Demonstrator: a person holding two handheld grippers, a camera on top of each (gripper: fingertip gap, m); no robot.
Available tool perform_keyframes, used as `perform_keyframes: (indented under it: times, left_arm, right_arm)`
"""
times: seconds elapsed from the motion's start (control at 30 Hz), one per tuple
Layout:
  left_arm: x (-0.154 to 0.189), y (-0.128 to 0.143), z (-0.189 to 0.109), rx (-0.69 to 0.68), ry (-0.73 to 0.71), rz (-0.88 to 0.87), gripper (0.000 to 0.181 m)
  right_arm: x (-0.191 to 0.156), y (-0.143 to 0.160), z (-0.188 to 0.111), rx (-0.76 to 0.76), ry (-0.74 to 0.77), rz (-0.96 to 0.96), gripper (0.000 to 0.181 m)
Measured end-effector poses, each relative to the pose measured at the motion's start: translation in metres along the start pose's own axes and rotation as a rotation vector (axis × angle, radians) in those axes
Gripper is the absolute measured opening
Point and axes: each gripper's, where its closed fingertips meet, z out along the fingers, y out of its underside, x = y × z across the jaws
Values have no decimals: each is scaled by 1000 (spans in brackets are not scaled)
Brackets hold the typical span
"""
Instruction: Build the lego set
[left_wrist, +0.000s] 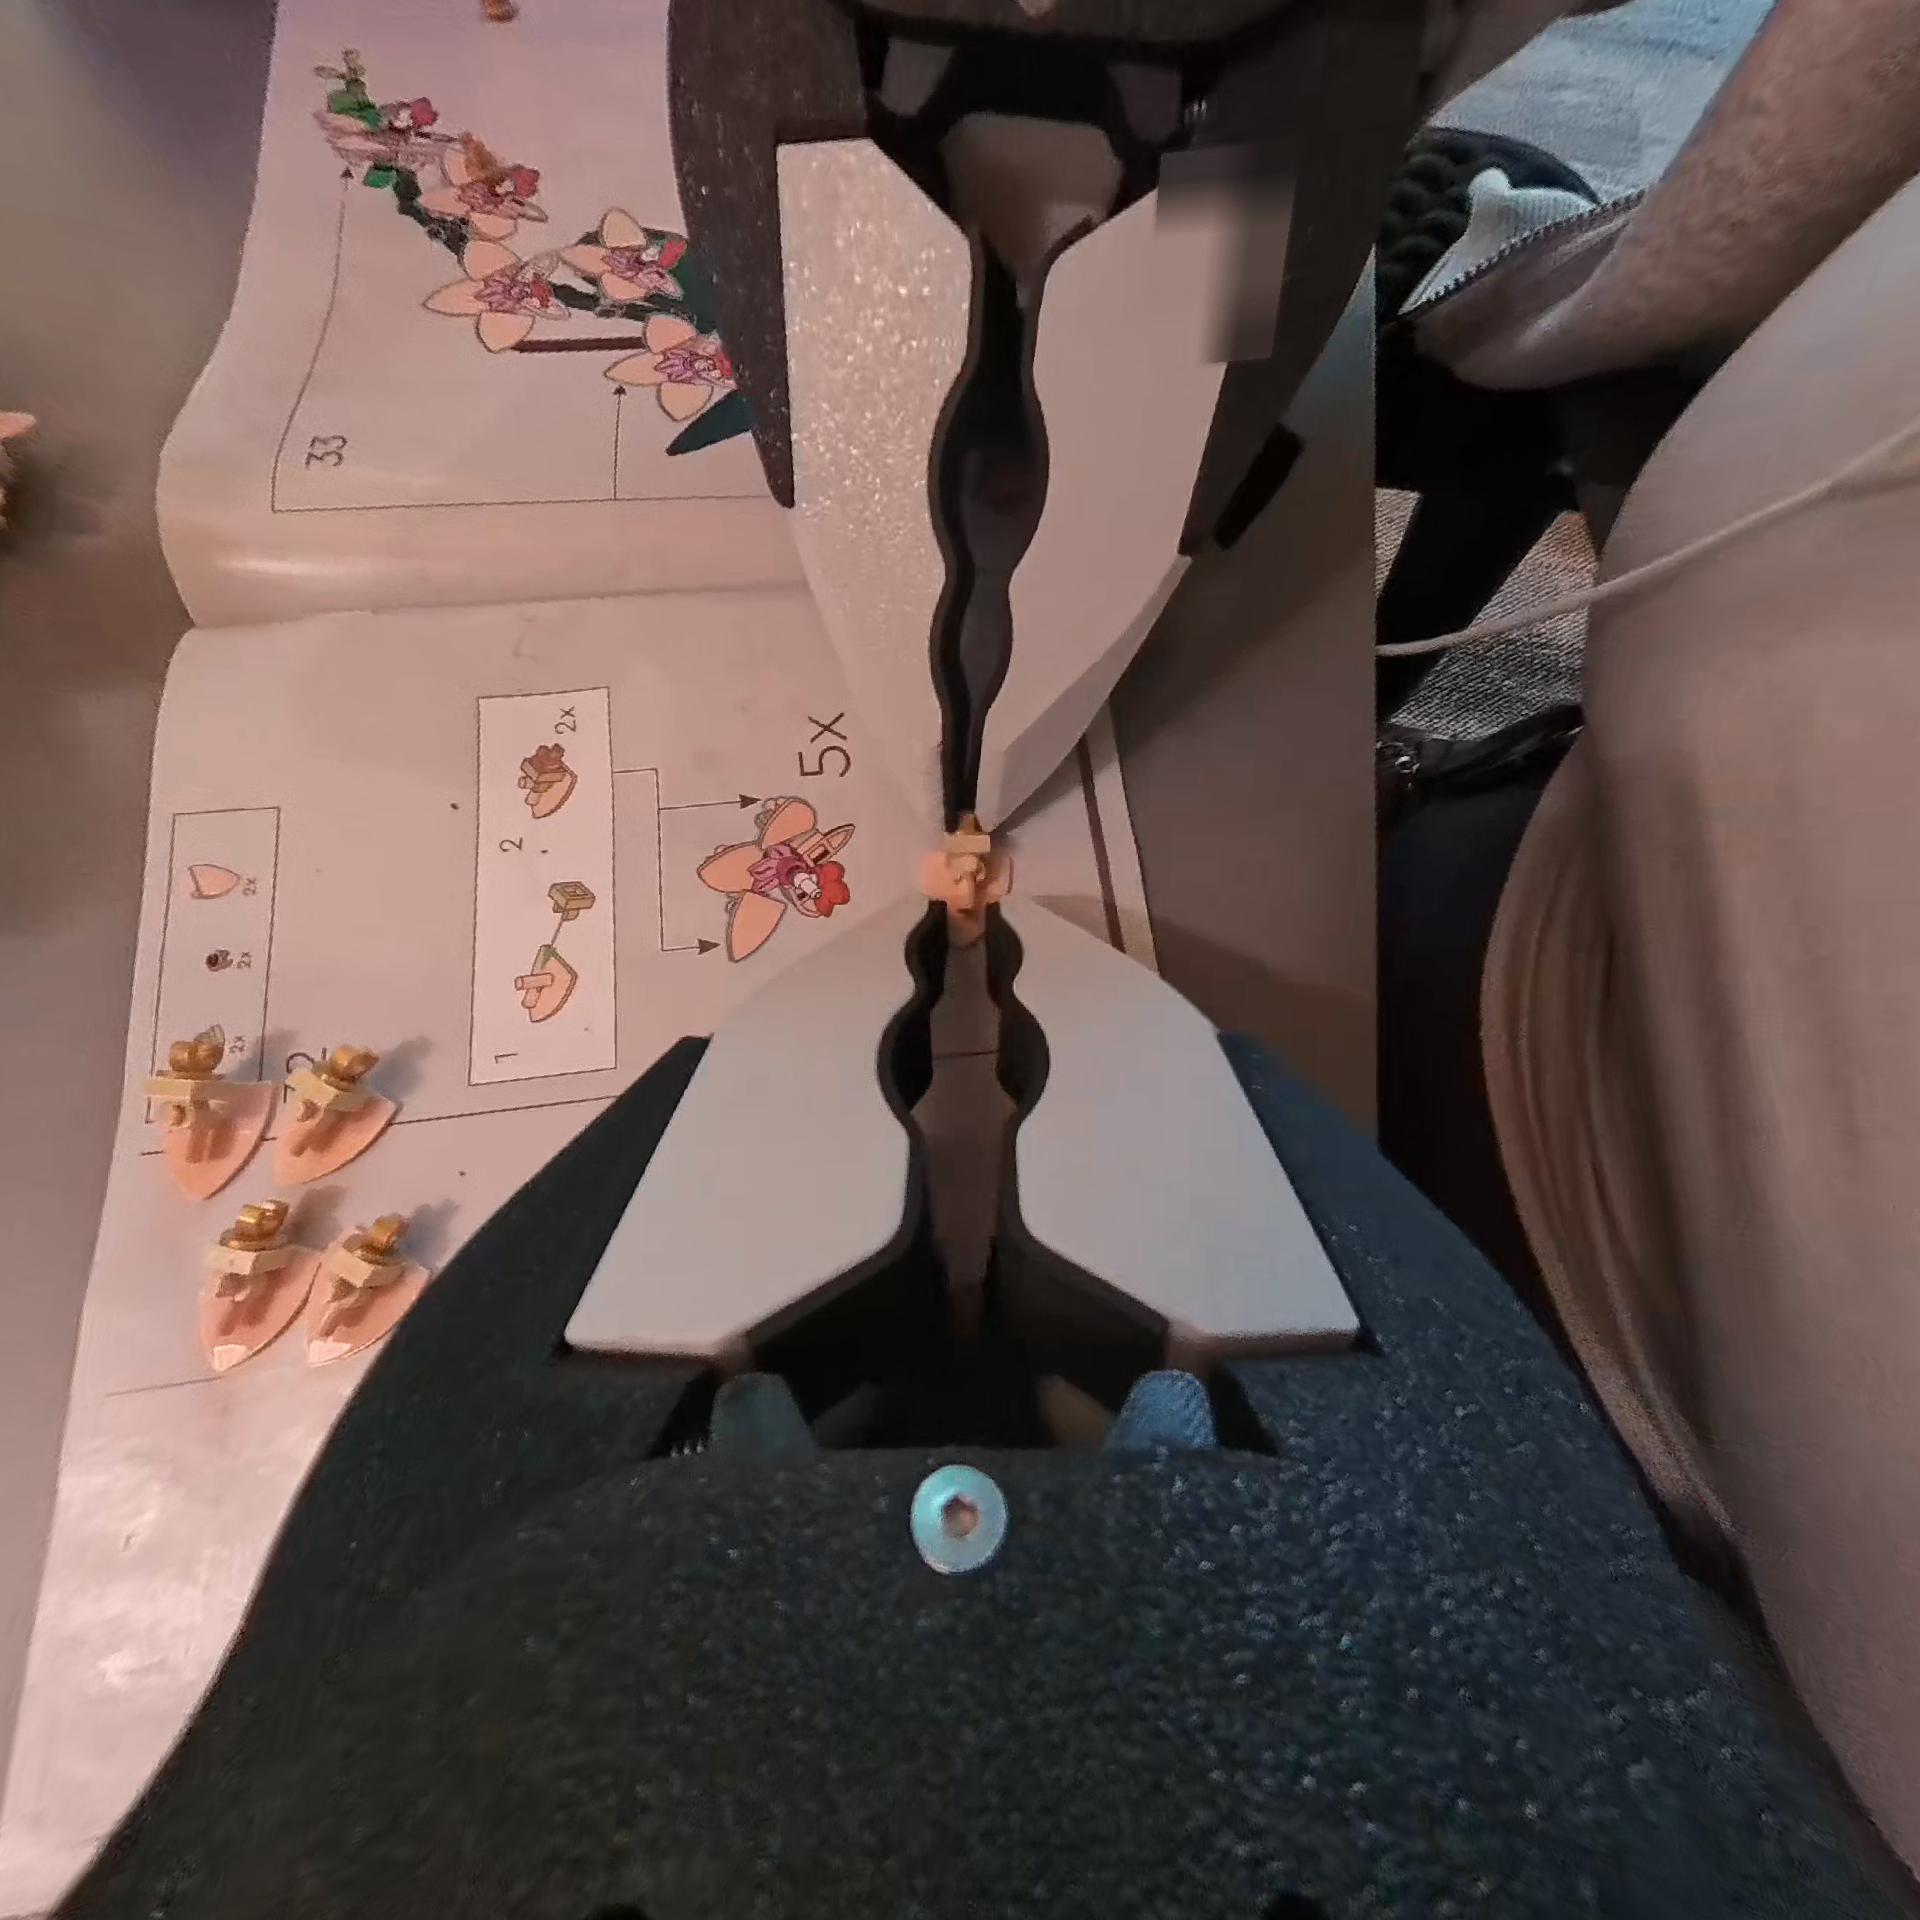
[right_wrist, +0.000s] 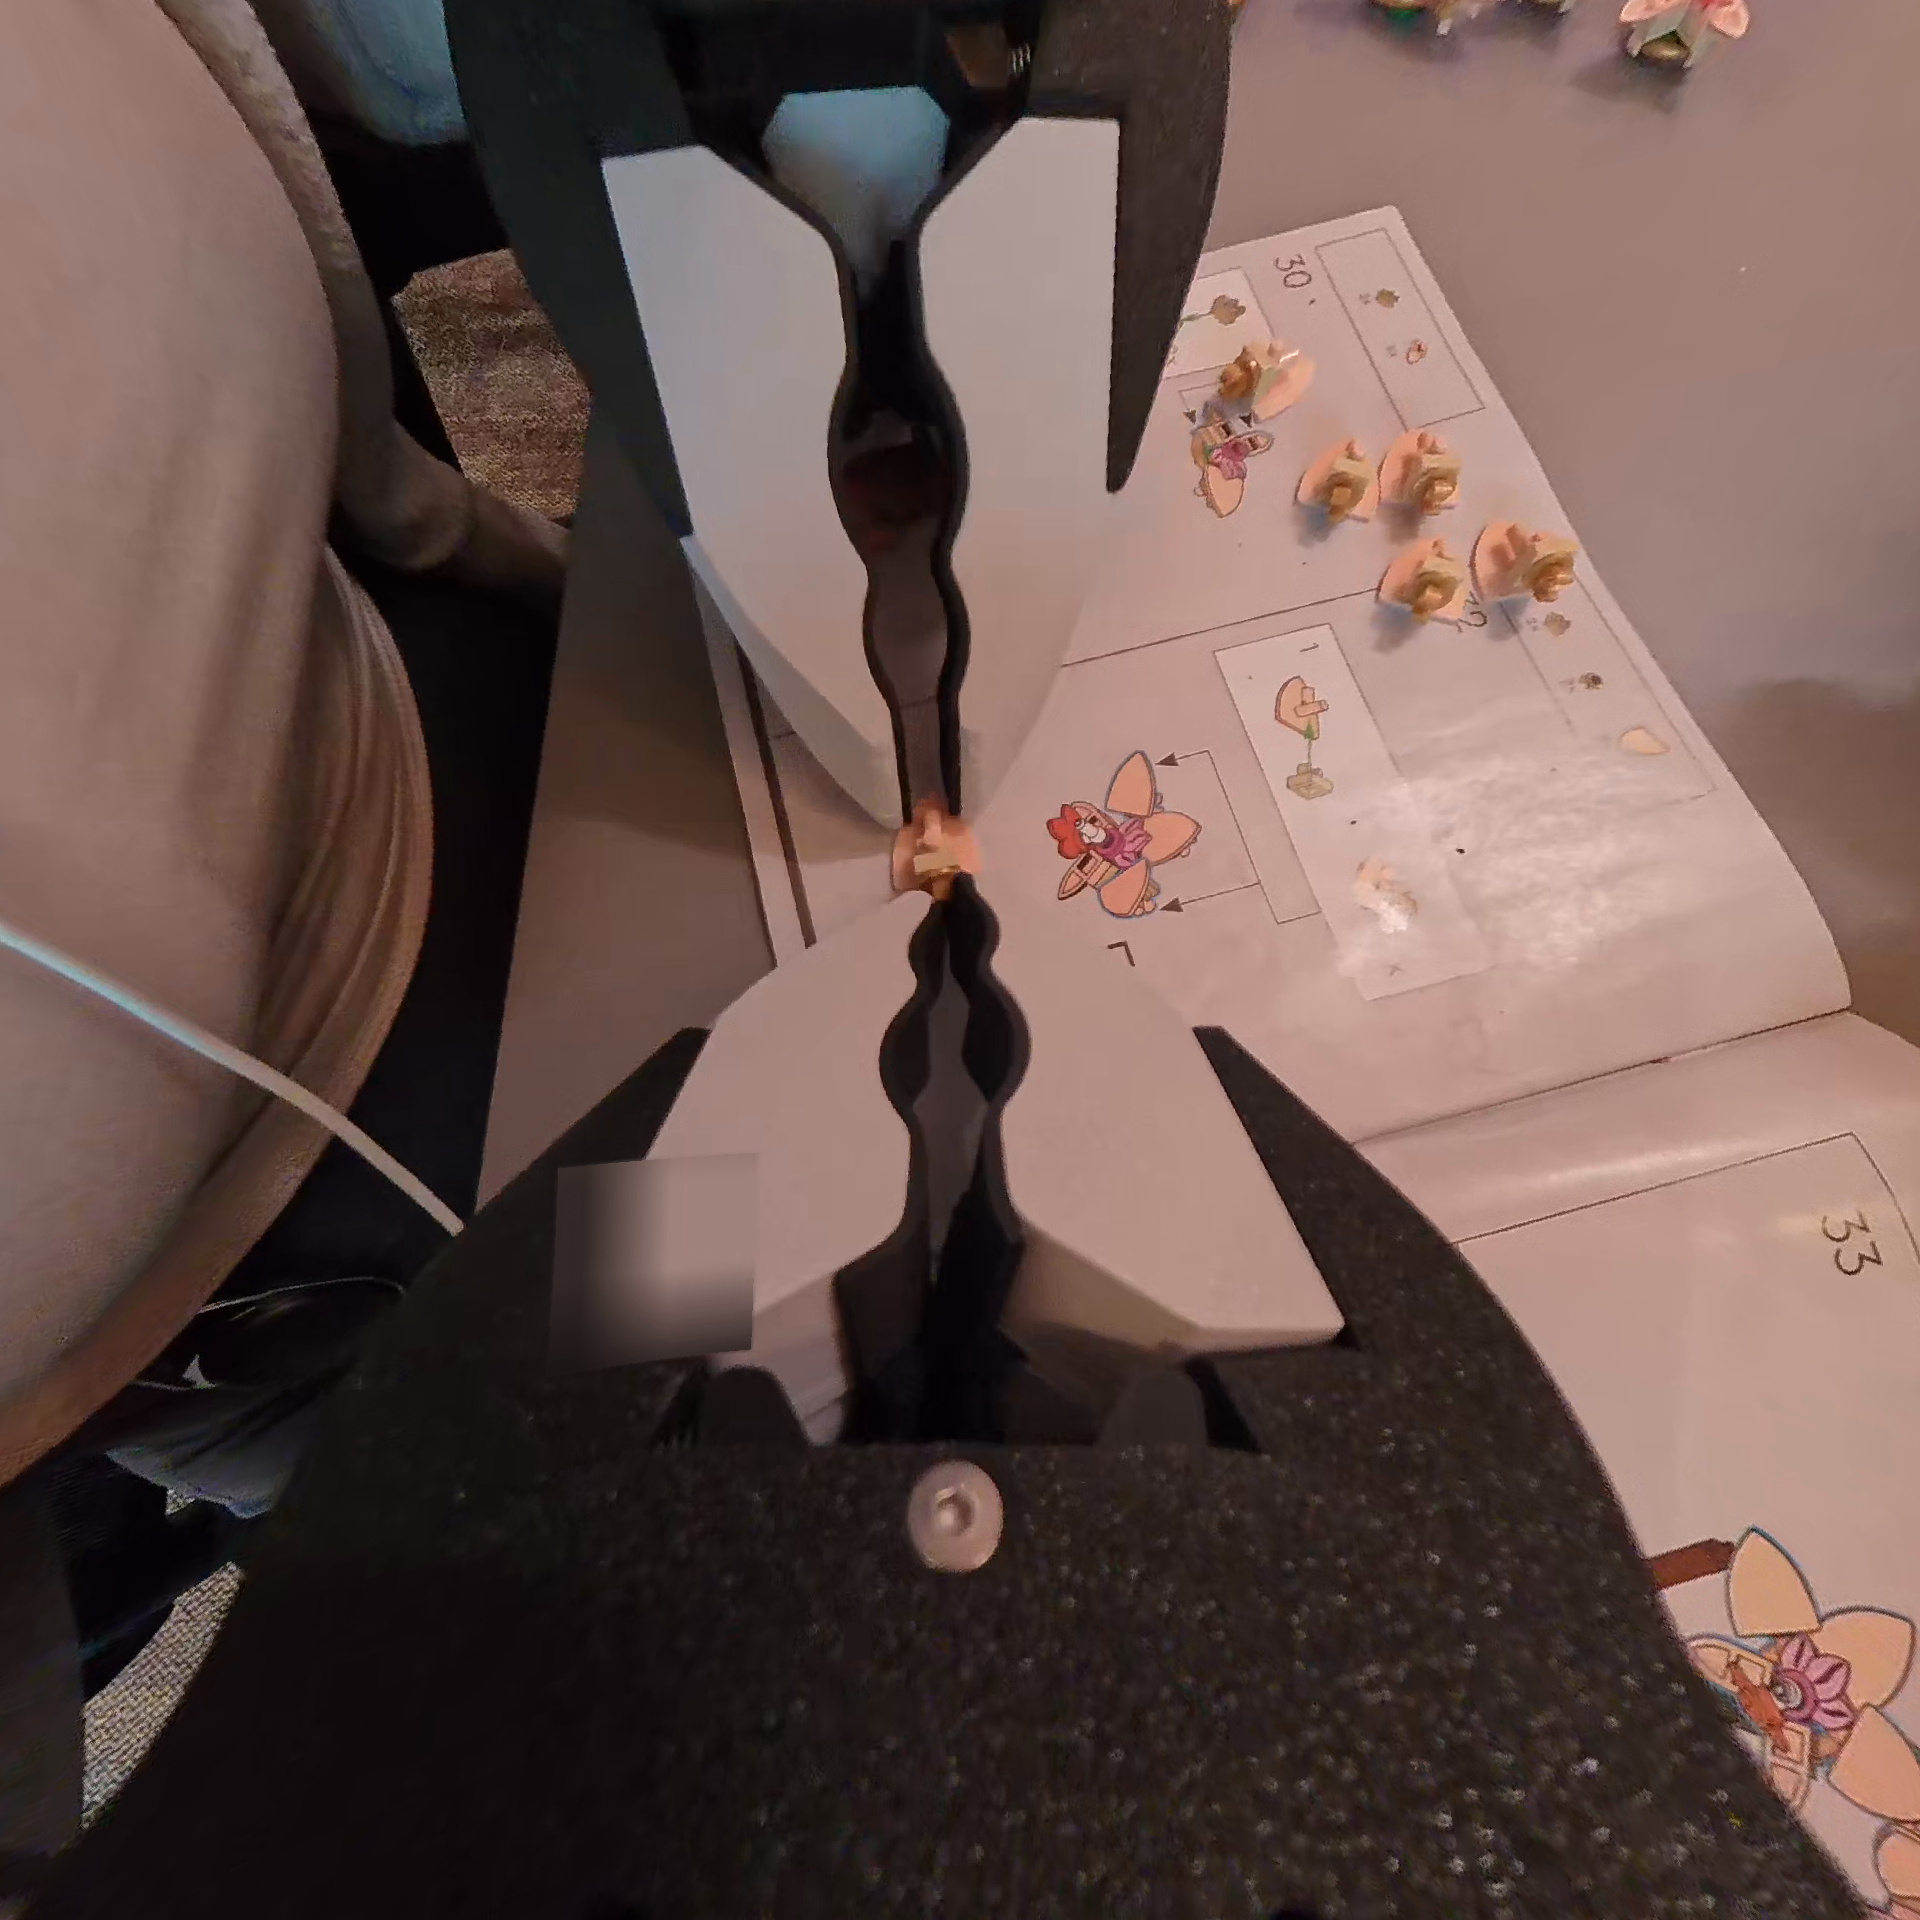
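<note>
Grey surface (right_wrist: 1558, 135) w/ open booklet (right_wrist: 1507, 883); both grippers, left (left_wrist: 961, 909) & right (right_wrist: 940, 899), fingers tip-to-tip, clamped on one small peach-gold piece (left_wrist: 964, 871) btwn them.

A hobby table, probably in a home or office. An open instruction booklet (right_wrist: 1507, 831) lies on a plain grey tabletop (right_wrist: 1558, 156), small built petal pieces (left_wrist: 281, 1205) on its pages, carpet (right_wrist: 488, 343) below.

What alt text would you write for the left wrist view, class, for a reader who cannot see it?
Two tools meet tip to tip, the left tool and the right tool both shut on a small peach and gold lego piece. Four finished petal assemblies lie on the open instruction booklet to the left.
</note>
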Motion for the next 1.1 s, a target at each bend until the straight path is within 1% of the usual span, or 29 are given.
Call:
perform_keyframes:
  times: [0.03, 0.23, 0.47, 0.6, 0.63, 0.67, 0.7, 0.8, 0.87, 0.9, 0.97, 1.07, 1.1]
  left_arm:
    - [0, 0, 0, 0, 0, 1, 7]
    - [0, 1, 0, 2, -10, -5, 7]
    - [-1, 1, -1, 3, -19, -12, 7]
    - [-1, 0, -1, 3, -11, -25, 7]
    - [-2, -2, -4, 10, -13, -50, 13]
    - [-7, -8, -10, 48, -40, -72, 24]
    - [-12, -18, -20, 115, -73, -80, 31]
    - [-30, -43, -67, 380, -205, -104, 31]
    - [-42, -46, -98, 513, -280, -156, 34]
    - [-48, -43, -110, 551, -315, -188, 39]
    - [-57, -34, -129, 587, -378, -228, 51]
    - [-64, -24, -143, 621, -455, -224, 61]
    - [-65, -23, -145, 637, -470, -222, 65]
  right_arm:
    - [0, 0, 0, -2, -1, 1, 0]
    - [-1, 0, 1, -12, 1, 62, 0]
    - [0, -1, 1, -12, 57, 111, 0]
    - [0, -1, 0, -5, 49, 80, 0]
    - [1, -5, -1, 10, 38, 64, 1]
    - [4, -13, -5, 44, 33, 61, 1]
    - [13, -22, -10, 86, 50, 66, 1]
    - [62, -36, -17, 122, 205, 119, 1]
    - [84, -46, -9, 115, 236, 140, 1]
    - [92, -47, -3, 82, 238, 151, 1]
    - [103, -41, 10, -27, 241, 145, 1]
    - [109, -21, 22, -210, 228, 145, 2]
    - [109, -25, 22, -199, 225, 143, 4]
